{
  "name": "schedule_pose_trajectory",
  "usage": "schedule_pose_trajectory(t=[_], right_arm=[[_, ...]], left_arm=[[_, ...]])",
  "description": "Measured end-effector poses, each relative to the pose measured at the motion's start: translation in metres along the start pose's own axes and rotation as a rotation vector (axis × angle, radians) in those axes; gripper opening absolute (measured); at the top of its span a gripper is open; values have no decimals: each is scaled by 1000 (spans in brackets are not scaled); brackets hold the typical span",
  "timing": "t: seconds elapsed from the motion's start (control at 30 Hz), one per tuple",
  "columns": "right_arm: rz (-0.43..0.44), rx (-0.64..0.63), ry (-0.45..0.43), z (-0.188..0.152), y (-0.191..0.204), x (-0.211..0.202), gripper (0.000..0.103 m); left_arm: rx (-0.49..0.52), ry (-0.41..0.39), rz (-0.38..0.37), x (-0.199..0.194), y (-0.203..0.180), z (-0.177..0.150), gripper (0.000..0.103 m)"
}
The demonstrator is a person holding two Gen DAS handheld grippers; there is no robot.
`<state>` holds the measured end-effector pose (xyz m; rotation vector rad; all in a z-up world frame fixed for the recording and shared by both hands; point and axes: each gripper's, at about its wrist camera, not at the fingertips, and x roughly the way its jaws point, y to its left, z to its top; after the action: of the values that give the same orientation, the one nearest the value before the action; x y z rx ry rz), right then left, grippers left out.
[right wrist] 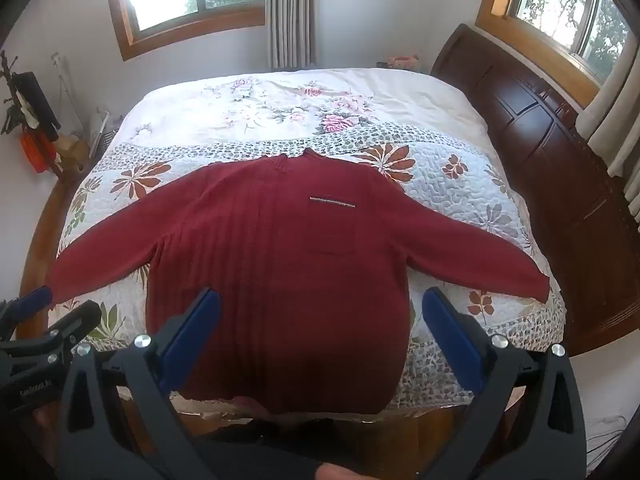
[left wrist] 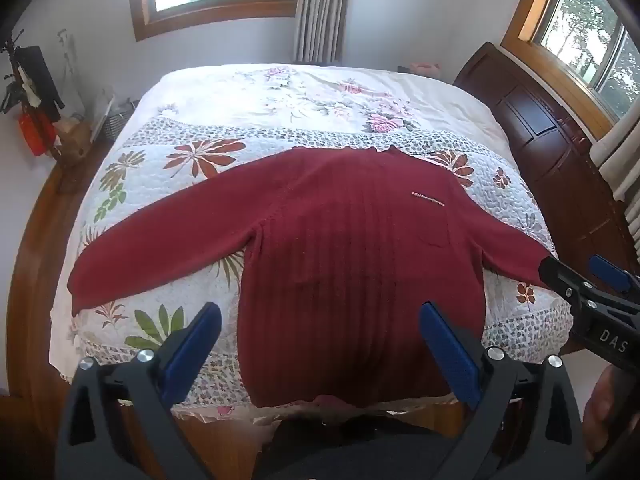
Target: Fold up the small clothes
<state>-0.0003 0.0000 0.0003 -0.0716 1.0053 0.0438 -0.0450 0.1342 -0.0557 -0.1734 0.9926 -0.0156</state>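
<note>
The dark red knit sweater [left wrist: 352, 240] lies flat, sleeves spread, on the floral quilted bedspread [left wrist: 192, 128]. It looks soft, floppy and fairly thick, so it should drape; the sleeve cuffs and hem corners seem the best holds. Left gripper [left wrist: 320, 340] and right gripper [right wrist: 320, 328] hover wide open, holding nothing.

Deep red ribbed sweater [right wrist: 276, 264] with a pale stripe atop its chest pocket [right wrist: 331, 225], spread over a white quilt [right wrist: 472, 196] of rust flowers, green leaves and speckled bands, pink roses upper centre, black tools [left wrist: 320, 344] with blue pads [left wrist: 448, 352] framing the bottom.
</note>
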Motion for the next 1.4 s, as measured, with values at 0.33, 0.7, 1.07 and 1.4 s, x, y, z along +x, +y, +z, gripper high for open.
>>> schedule_pose_trajectory(t=[0.33, 0.7, 1.07, 1.4], right_arm=[[-1, 7, 11, -3, -3, 2, 100], [2, 9, 29, -5, -4, 3, 100], [9, 11, 23, -9, -7, 0, 100], [19, 3, 25, -14, -6, -4, 100]], left_arm=[[-1, 5, 7, -4, -2, 1, 99], [2, 13, 19, -5, -4, -2, 99], [-5, 1, 42, -11, -6, -4, 99], [-17, -2, 49, -15, -3, -8, 99]])
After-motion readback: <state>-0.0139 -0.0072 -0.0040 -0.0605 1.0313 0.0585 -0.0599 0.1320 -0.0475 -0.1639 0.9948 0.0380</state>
